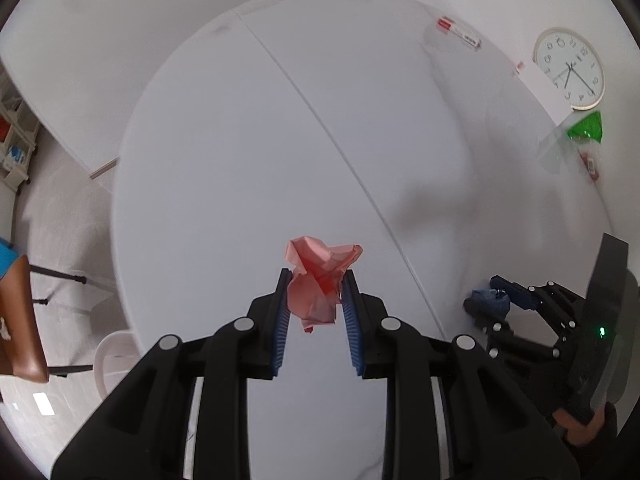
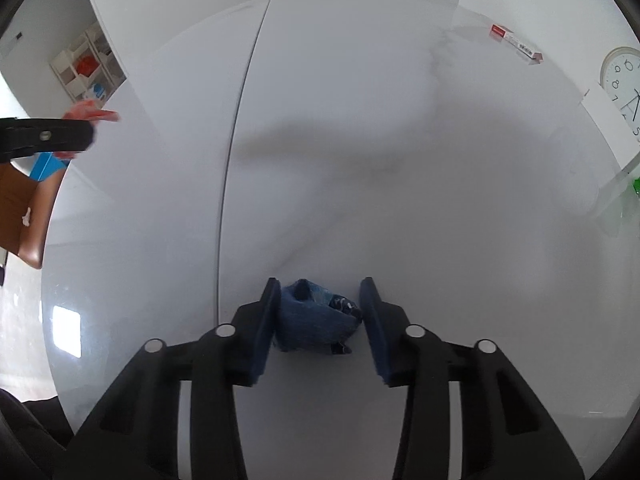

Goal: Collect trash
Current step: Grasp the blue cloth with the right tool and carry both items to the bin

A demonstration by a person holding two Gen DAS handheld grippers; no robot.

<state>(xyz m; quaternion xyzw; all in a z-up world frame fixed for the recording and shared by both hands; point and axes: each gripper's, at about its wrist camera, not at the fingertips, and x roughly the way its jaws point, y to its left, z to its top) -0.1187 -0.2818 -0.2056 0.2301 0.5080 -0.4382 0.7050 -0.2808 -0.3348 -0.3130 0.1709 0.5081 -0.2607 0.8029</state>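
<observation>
My left gripper (image 1: 315, 276) is shut on a crumpled pink paper (image 1: 318, 280) and holds it above the white round table (image 1: 240, 140). The pink paper also shows at the left edge of the right wrist view (image 2: 90, 114). My right gripper (image 2: 319, 286) straddles a crumpled blue paper (image 2: 314, 316) that lies on the table. Its left finger touches the paper, its right finger stands just apart from it. In the left wrist view the right gripper (image 1: 494, 292) sits at the lower right with the blue paper (image 1: 490, 302) at its tips.
A wall clock (image 1: 570, 68) lies at the table's far right, by a white sheet. A green wrapper in clear plastic (image 1: 584, 128) and a red-and-white packet (image 1: 460, 34) lie near the far edge. A brown chair (image 1: 18, 320) stands left, a white bin (image 1: 114, 354) below the table.
</observation>
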